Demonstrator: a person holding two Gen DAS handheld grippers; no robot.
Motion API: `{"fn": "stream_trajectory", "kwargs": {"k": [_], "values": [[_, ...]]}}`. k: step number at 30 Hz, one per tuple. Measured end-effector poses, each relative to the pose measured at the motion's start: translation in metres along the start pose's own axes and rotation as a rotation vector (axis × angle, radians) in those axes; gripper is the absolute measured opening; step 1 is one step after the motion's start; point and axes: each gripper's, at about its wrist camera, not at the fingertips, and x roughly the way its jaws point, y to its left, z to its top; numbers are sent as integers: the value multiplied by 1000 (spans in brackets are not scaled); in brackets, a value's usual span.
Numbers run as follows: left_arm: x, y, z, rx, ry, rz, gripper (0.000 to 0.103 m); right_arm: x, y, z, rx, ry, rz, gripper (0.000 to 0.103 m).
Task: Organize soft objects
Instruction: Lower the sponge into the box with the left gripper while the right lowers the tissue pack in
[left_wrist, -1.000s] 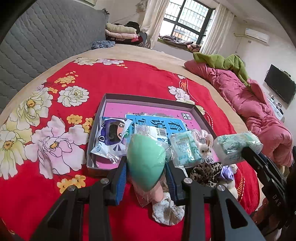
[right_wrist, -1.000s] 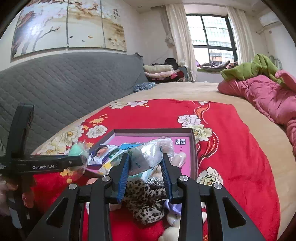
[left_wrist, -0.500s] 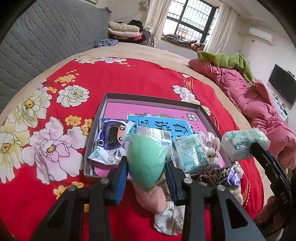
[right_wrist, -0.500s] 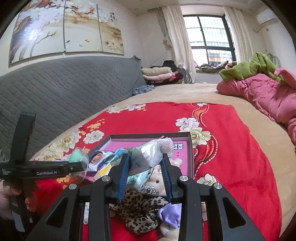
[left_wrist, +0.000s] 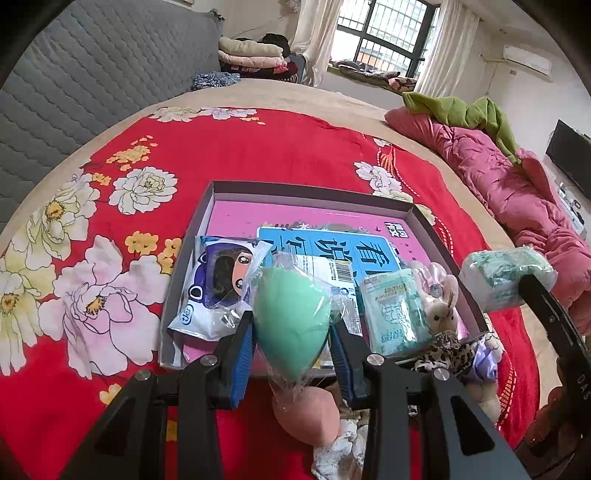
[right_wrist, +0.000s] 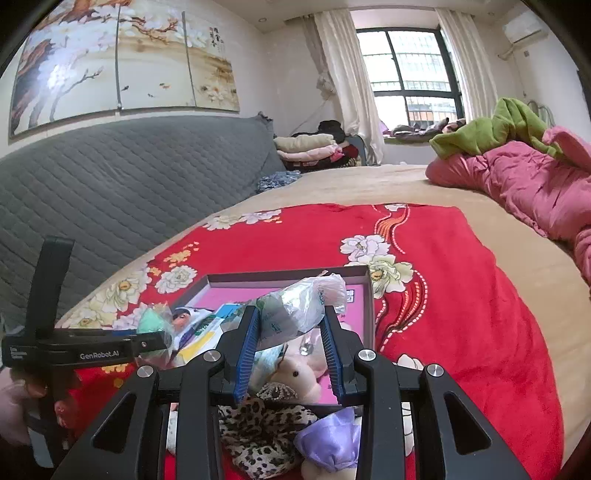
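Note:
My left gripper (left_wrist: 291, 332) is shut on a green sponge (left_wrist: 291, 317) in clear wrap, held just over the near edge of the grey box (left_wrist: 310, 195) with a pink bottom. My right gripper (right_wrist: 291, 332) is shut on a wrapped tissue pack (right_wrist: 295, 310), also seen at the right of the left wrist view (left_wrist: 506, 273), above the box's near right corner. The box holds a cartoon-face packet (left_wrist: 218, 280), a blue book (left_wrist: 332, 247), a green towel pack (left_wrist: 391, 310) and a small plush rabbit (left_wrist: 439, 306).
A pink sponge (left_wrist: 310, 410), a leopard-print cloth (right_wrist: 258, 424), a purple fabric piece (right_wrist: 332, 439) and white plush bits lie on the red flowered bedspread (left_wrist: 258, 147) just before the box. A pink quilt (left_wrist: 517, 192) lies at the right; a grey headboard (right_wrist: 110, 184) at the left.
Both grippers have moved forward toward the box with their loads; the box and its contents look larger and nearer. Both grips are unchanged.

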Motion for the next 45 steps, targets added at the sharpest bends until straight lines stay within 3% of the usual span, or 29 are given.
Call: {"fn": "stream_trajectory", "kwargs": {"k": [11, 26, 45], "values": [[7, -2, 2, 2, 18, 13, 39, 12, -5, 0, 9, 14, -1, 34], [19, -5, 3, 10, 61, 9, 39, 42, -11, -17, 33, 121, -1, 35], [22, -5, 2, 11, 70, 10, 39, 50, -19, -26, 79, 173, -12, 39]]}}
